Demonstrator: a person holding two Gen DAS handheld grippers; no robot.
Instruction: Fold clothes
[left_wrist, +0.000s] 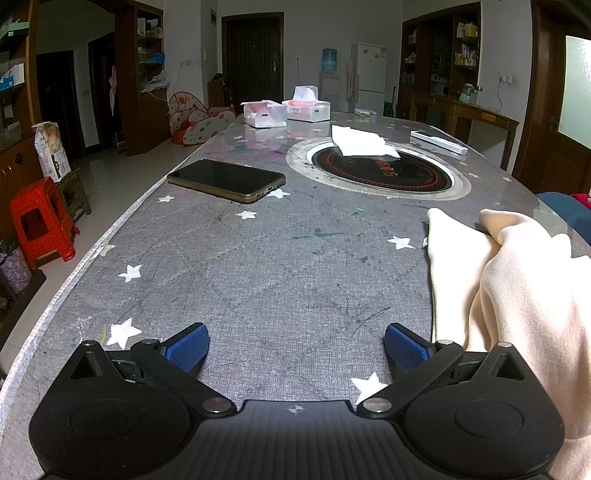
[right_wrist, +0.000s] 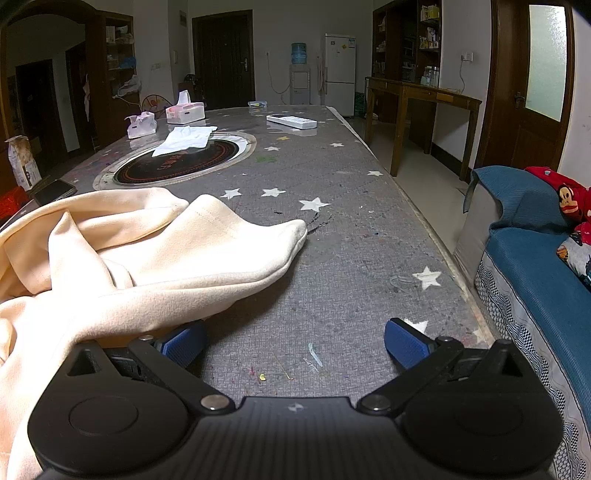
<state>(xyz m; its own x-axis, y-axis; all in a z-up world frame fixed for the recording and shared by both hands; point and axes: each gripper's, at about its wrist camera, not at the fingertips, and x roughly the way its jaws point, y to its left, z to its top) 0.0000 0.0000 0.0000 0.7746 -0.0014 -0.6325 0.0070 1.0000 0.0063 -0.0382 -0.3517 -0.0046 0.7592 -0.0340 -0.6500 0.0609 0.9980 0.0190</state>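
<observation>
Fingers (left_wrist: 406, 349) spread — cream garment (left_wrist: 517, 288) beside, untouched

Soft matt cream cloth garment (right_wrist: 155, 251) lies on a rough grey woven table cover (left_wrist: 258, 280); phone (left_wrist: 227, 180) glossy.

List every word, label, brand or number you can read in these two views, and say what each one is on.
No text can be read with certainty.
Induction cooktop: red characters ring its black glass, too blurred to read.
Tissue boxes: small labels, illegible.
Fridge: stickers, too small.
Paper bag: print blurred.
</observation>
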